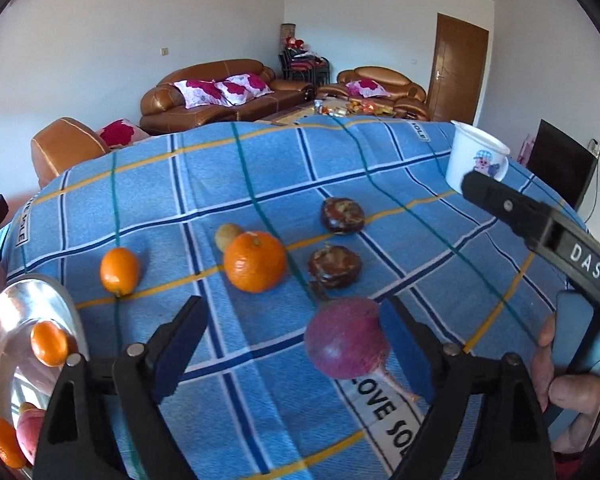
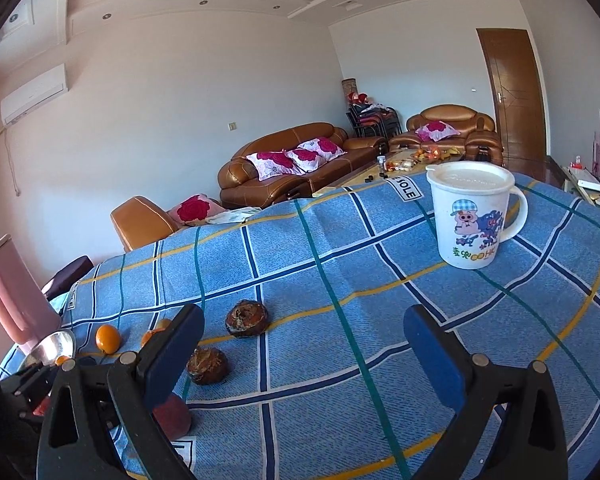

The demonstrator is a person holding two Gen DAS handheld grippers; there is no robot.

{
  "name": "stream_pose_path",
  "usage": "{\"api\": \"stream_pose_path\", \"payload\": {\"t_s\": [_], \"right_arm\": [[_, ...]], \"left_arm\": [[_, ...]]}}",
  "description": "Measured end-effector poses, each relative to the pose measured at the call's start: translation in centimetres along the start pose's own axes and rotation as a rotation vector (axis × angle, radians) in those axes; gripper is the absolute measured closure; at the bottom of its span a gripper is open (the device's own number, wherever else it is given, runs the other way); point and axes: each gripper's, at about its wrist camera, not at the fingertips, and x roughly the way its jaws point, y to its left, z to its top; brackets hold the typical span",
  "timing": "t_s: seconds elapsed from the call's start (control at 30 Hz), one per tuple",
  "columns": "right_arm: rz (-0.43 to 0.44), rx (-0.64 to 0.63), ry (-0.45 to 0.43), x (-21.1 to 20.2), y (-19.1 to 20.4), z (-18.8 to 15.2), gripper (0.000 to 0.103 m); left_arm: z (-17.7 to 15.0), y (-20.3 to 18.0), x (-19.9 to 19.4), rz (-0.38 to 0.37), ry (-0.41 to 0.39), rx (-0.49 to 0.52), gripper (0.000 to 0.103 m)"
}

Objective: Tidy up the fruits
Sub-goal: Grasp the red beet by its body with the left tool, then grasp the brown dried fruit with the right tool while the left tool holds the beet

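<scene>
Left gripper (image 1: 296, 344) spread wide over the blue checked cloth (image 1: 379, 168), pinching nothing.

Purple onion (image 1: 345, 338) lay between the fingers, against the right pad; beyond, big orange (image 1: 255, 261), small orange (image 1: 119, 271), two brown fruits (image 1: 335, 266); steel bowl (image 1: 40, 308) left. Right gripper (image 2: 303, 356) likewise spread (empty), facing white mug (image 2: 469, 220).

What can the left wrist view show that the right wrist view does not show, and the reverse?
Only the left wrist view: the big orange, fruit inside the metal bowl, the whole purple radish between the open left gripper, touching its right pad, and a hand.

Only the right wrist view: the pink jug and the cup's lid.

Both: the cup, two dark fruits, the small orange.
</scene>
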Motion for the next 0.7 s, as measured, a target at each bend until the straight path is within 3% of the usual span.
{"api": "stream_pose_path", "payload": {"t_s": [0.17,0.23,0.3,0.47,0.6,0.7], "right_arm": [[-0.010,-0.011,-0.013,-0.3,0.1,0.1,0.002],[-0.013,-0.009,-0.019,-0.4,0.1,0.1,0.002],[-0.016,-0.002,-0.016,-0.3,-0.2,0.2,0.002],[-0.009,0.031,0.002,0.0,-0.8,0.2,0.002],[0.025,0.030,0.058,1.0,-0.6,0.0,0.002],[0.095,0.022,0.139,2.4,0.0,-0.4,0.016]], "left_arm": [[-0.1,-2.8,1.8,-0.059,0.049,0.017,0.018],[-0.1,-3.5,2.5,-0.069,0.063,0.019,0.027],[-0.2,-3.9,3.4,-0.077,0.111,0.014,0.050],[0.0,-2.6,3.3,-0.102,0.120,-0.075,0.050],[-0.4,-1.1,2.1,-0.046,0.069,-0.119,0.051],[-0.8,0.1,0.0,0.019,0.010,-0.106,0.051]]}}
